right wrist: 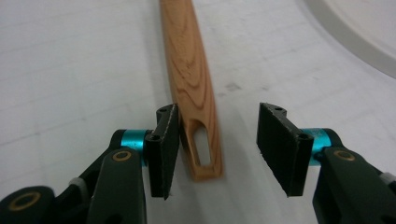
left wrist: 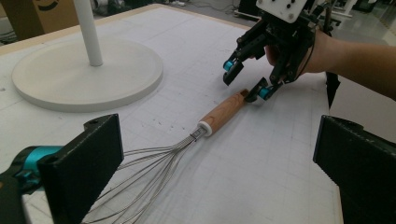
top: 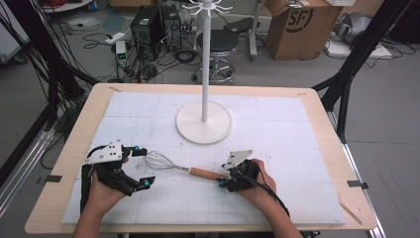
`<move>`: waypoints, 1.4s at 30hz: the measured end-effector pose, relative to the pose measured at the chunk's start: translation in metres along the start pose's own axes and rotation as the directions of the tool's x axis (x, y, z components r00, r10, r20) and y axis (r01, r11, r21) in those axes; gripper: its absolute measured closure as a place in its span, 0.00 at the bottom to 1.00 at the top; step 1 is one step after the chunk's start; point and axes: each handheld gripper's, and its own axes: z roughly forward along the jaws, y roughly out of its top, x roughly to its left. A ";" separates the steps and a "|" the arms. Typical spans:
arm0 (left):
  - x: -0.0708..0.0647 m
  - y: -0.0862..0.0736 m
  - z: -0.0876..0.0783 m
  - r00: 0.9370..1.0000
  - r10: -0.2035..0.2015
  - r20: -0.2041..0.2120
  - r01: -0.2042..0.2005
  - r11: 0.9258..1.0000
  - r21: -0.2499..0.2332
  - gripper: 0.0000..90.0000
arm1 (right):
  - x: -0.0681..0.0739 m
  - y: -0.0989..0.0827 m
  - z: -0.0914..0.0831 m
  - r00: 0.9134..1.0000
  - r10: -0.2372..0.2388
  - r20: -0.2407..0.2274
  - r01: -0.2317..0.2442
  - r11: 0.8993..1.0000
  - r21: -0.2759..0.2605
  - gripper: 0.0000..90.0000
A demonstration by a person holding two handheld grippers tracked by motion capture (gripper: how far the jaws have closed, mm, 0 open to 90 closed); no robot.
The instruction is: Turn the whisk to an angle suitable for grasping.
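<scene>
Where the white mat [top: 297, 198] covers the wooden table [top: 64, 183], the left gripper [top: 140, 167] rests at the near left with its jaws spread wide, the wire end of a whisk [top: 168, 162] lying just in front of them. The whisk runs rightward to its wooden handle [right wrist: 191, 84], whose slotted tip sits between the parted jaws of the right gripper [right wrist: 217, 149], one pad close against it, the other apart. Behind stands a white rack [top: 204, 74] on a round base.
</scene>
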 end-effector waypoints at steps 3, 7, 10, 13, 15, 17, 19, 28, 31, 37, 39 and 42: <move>0.000 0.000 0.001 1.000 -0.002 0.002 0.002 1.000 0.005 0.02 | -0.007 -0.003 -0.001 0.998 0.043 0.037 -0.043 0.999 0.001 0.51; 0.000 0.000 0.003 1.000 -0.001 0.000 0.001 1.000 0.009 0.02 | -0.016 -0.005 0.003 0.995 0.077 0.059 -0.077 0.997 -0.014 0.49; 0.000 -0.001 0.003 1.000 -0.001 -0.003 0.001 1.000 0.012 0.02 | -0.023 -0.006 0.007 0.992 0.105 0.067 -0.104 0.994 -0.022 0.47; 0.001 -0.001 0.004 1.000 -0.001 -0.012 0.001 1.000 0.014 0.02 | -0.028 -0.005 0.008 0.990 0.124 0.064 -0.123 0.992 -0.020 0.45; 0.001 -0.001 0.004 1.000 0.000 -0.015 0.000 1.000 0.014 0.02 | -0.030 -0.005 0.006 0.989 0.132 0.063 -0.131 0.991 -0.033 0.45; 0.001 -0.002 0.003 1.000 -0.001 -0.019 0.001 1.000 0.011 0.02 | -0.033 -0.007 0.001 0.987 0.157 0.036 -0.155 0.986 -0.061 0.43; 0.002 -0.002 0.003 1.000 0.000 -0.022 0.000 1.000 0.014 0.02 | -0.035 -0.009 -0.007 0.986 0.163 0.033 -0.159 0.983 -0.092 0.41; 0.003 -0.003 0.003 0.999 -0.004 -0.037 0.005 1.000 0.017 0.02 | -0.036 -0.023 -0.052 0.978 0.206 0.026 -0.196 0.957 -0.212 0.28; 0.005 -0.004 0.003 0.999 -0.004 -0.047 0.005 1.000 0.017 0.02 | -0.035 -0.031 -0.064 0.979 0.202 0.021 -0.191 0.950 -0.247 0.24; 0.006 -0.004 0.004 0.999 0.001 -0.047 0.000 1.000 0.024 0.02 | -0.036 -0.044 -0.081 0.976 0.217 0.003 -0.207 0.934 -0.292 0.16; 0.007 -0.005 0.004 0.999 0.000 -0.046 0.001 1.000 0.021 0.02 | -0.038 -0.048 -0.086 0.975 0.222 -0.004 -0.212 0.925 -0.315 0.13; 0.008 -0.005 0.005 0.999 0.001 -0.047 0.000 1.000 0.019 0.02 | -0.041 -0.052 -0.093 0.976 0.215 -0.023 -0.210 0.915 -0.345 0.11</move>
